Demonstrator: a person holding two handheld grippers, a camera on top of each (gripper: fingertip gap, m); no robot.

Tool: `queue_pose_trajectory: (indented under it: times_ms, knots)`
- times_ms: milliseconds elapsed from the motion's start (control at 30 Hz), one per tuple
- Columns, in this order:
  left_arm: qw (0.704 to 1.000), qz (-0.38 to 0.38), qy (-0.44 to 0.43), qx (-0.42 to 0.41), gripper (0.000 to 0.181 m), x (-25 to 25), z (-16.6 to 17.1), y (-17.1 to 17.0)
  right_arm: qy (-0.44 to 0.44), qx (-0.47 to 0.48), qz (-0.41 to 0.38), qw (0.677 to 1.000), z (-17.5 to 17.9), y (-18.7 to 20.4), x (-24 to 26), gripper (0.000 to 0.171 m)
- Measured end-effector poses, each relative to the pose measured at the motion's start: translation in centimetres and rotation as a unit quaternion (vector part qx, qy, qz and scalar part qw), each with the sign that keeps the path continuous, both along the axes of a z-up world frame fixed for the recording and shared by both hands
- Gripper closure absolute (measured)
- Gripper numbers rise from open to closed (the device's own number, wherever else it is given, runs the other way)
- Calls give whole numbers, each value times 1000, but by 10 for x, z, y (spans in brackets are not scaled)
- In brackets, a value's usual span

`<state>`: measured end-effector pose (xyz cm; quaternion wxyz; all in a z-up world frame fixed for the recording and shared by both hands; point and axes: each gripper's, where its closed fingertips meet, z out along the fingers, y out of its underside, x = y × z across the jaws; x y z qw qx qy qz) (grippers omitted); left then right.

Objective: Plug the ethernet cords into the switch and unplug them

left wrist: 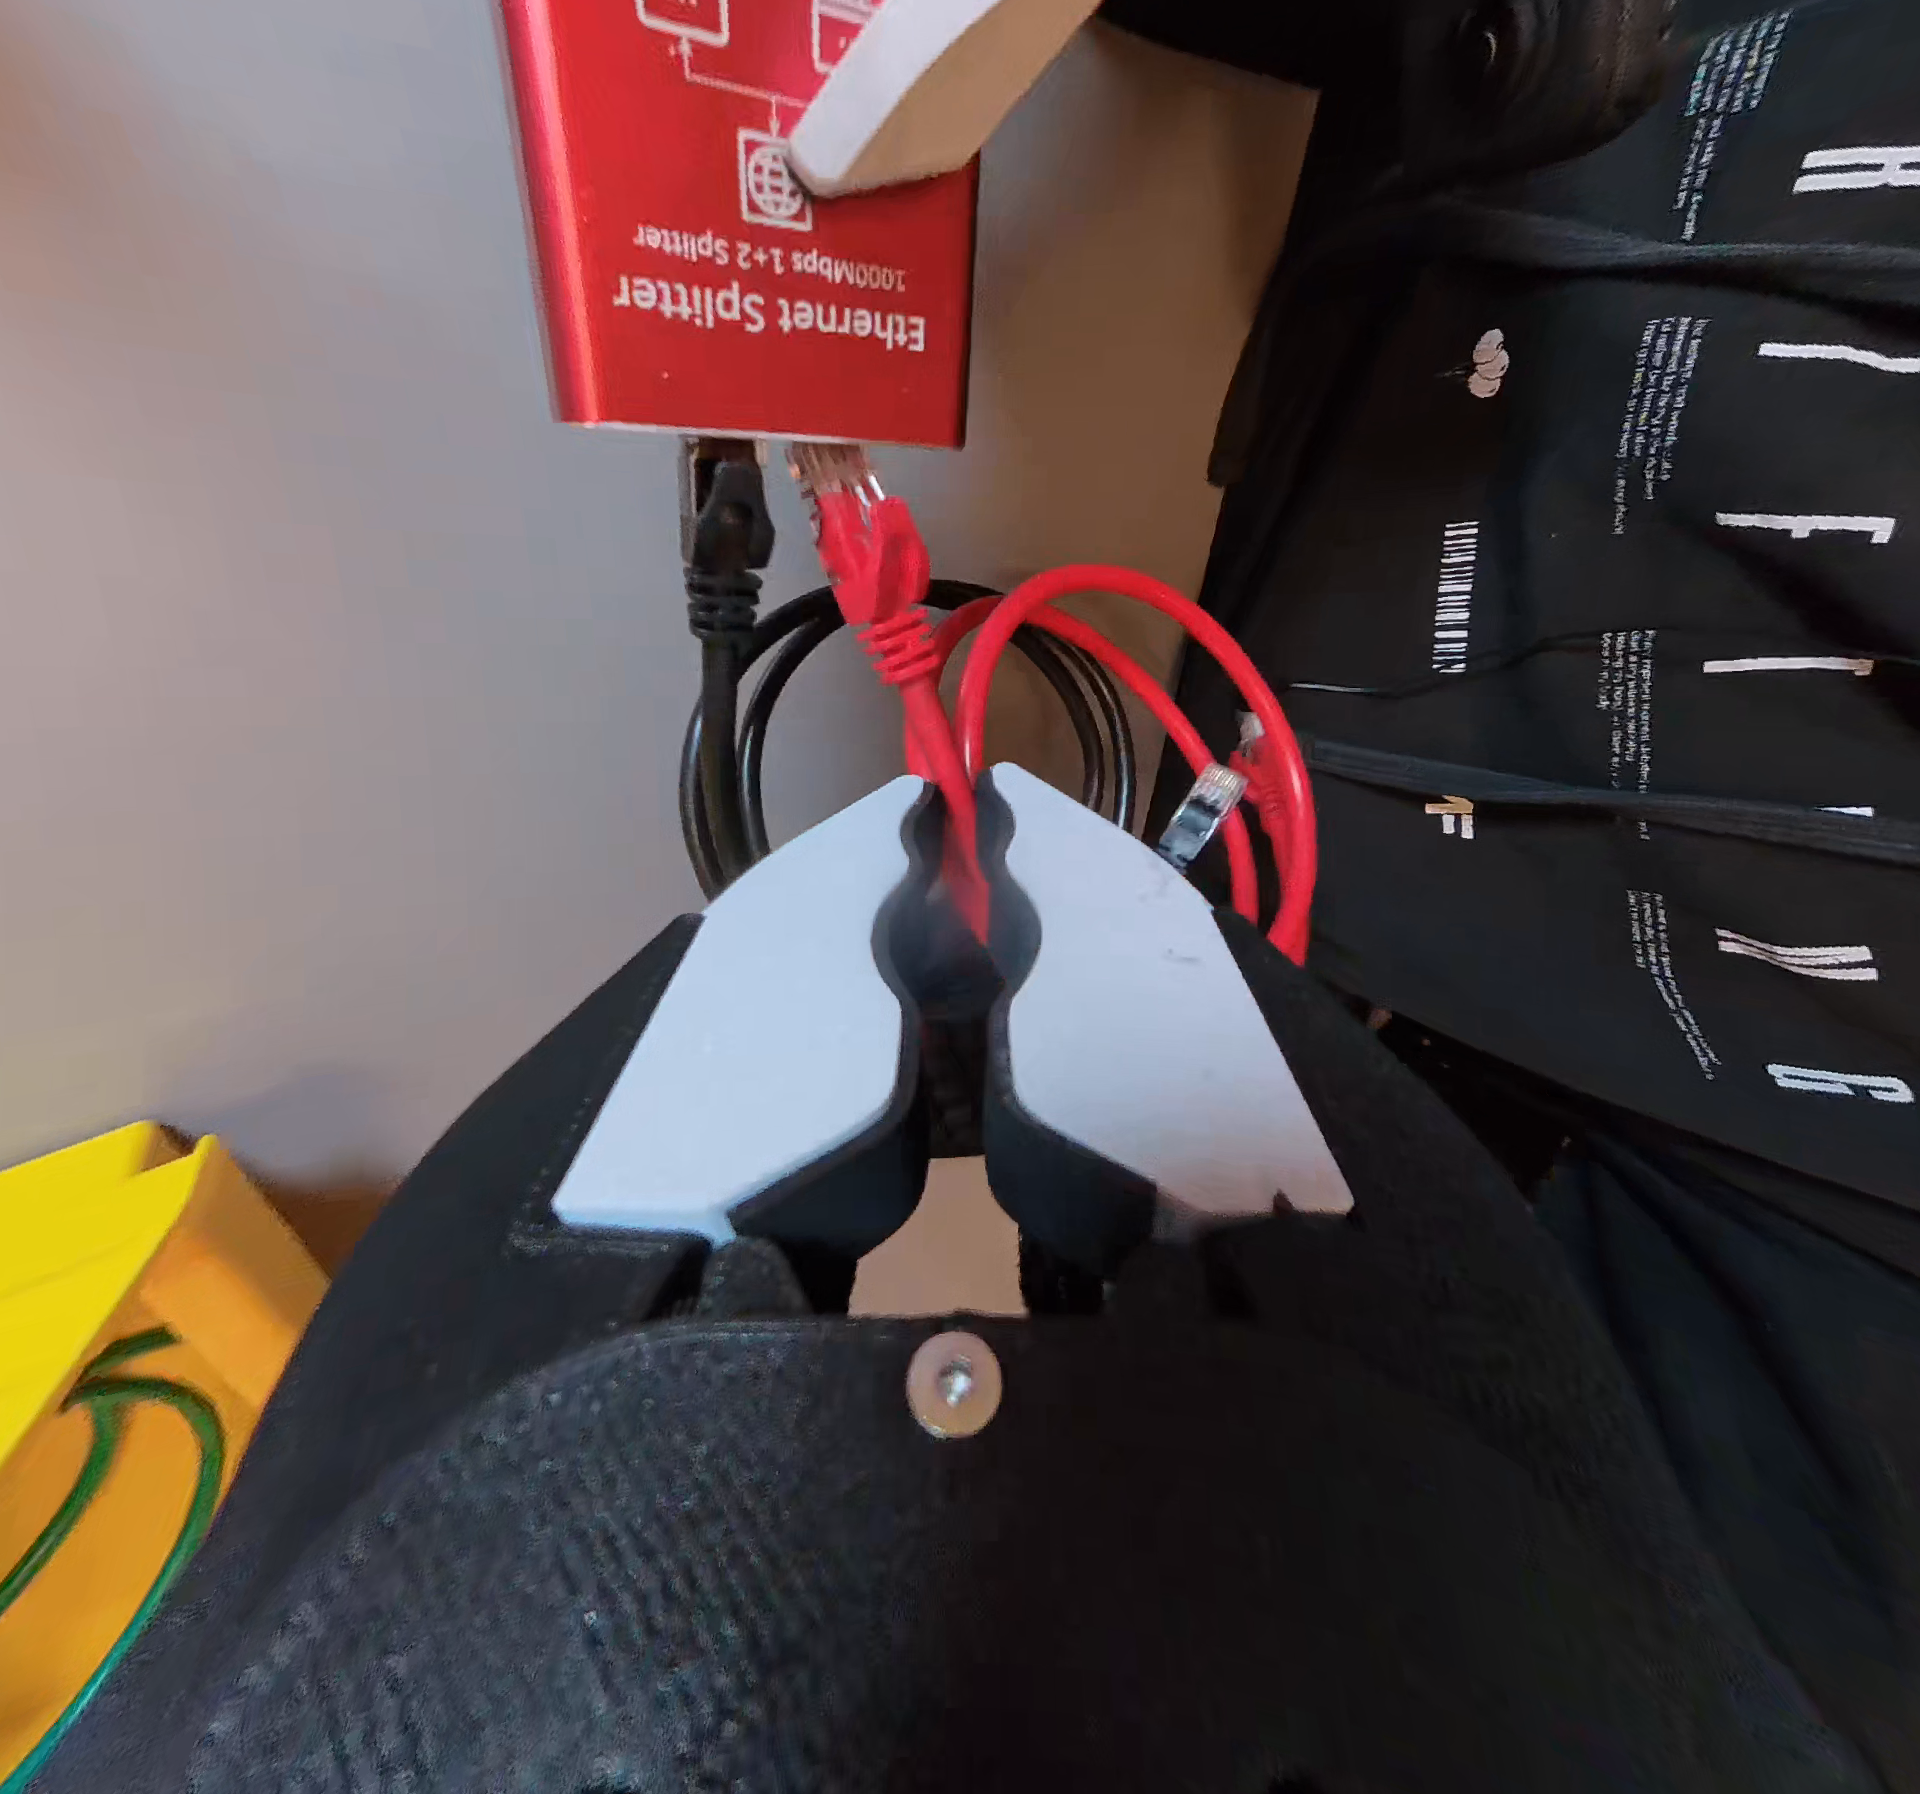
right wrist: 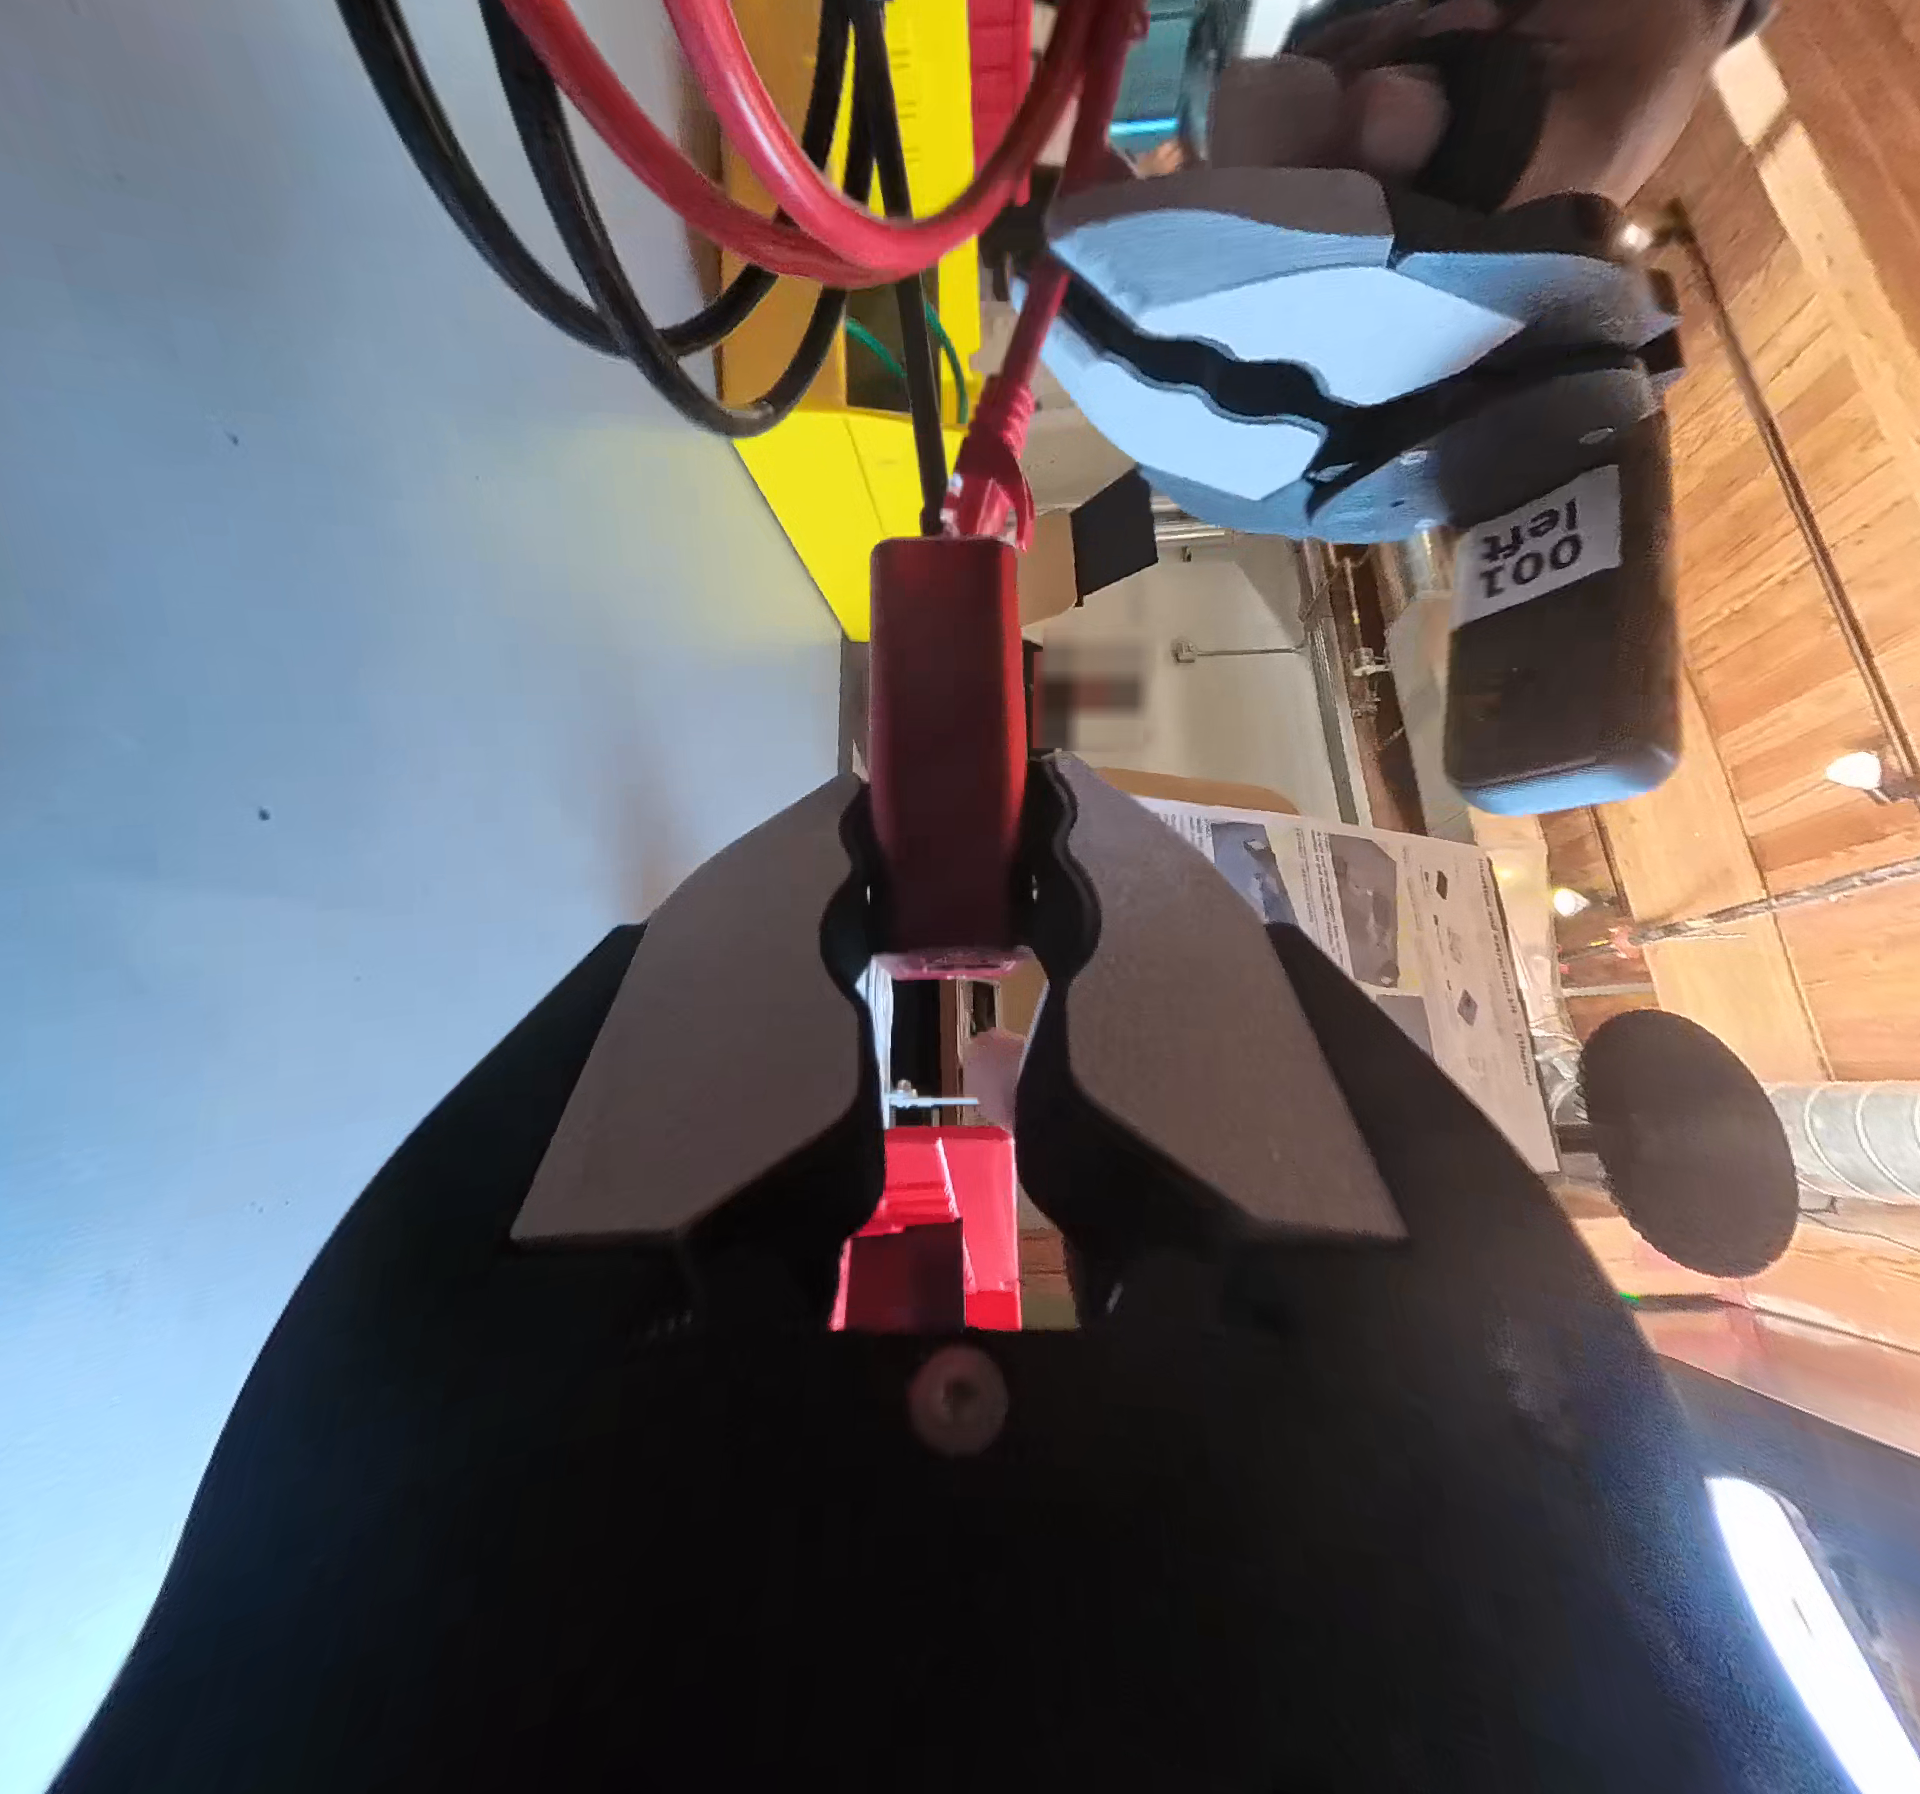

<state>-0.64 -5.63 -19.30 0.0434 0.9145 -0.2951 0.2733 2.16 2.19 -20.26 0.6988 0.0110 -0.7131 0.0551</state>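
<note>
A red metal switch (left wrist: 727,186) is held up by my right gripper (right wrist: 945,788), which is shut on its body (right wrist: 940,736). A black ethernet cord (left wrist: 727,539) is plugged into one port. A red ethernet cord's plug (left wrist: 868,539) sits tilted at the neighbouring port, part way out. My left gripper (left wrist: 958,788) is shut on the red cord a short way behind that plug. The red cord's free end and the black cord's free plug (left wrist: 1200,809) hang in loops to the right. The left gripper also shows in the right wrist view (right wrist: 1049,290), pinching the red cord (right wrist: 1029,362).
A grey table surface (left wrist: 260,601) lies behind the switch. A yellow bin (left wrist: 114,1308) with a green cable sits at the lower left, also in the right wrist view (right wrist: 831,456). A person's black printed garment (left wrist: 1610,601) fills the right side. A printed paper sheet (right wrist: 1382,913) lies nearby. My hands' fingertips stand some 9 cm from each other.
</note>
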Motion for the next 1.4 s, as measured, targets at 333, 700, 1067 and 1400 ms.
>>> queue_pose_trajectory:
  times_ms: [333,700,1067,1400]
  knots:
    - [999,-39,-30,10,177,2,0,-22,16,-22,47,998,15,-26,11,145]
    - [984,-177,-6,-18,176,17,-5,-61,-11,14,109,994,11,-56,12,145]
    - [980,-115,-124,-105,176,26,-7,-82,-1,26,141,990,12,-75,19,145]
    - [998,-22,-57,-23,175,9,-26,-52,-16,20,86,996,-1,-48,5,145]
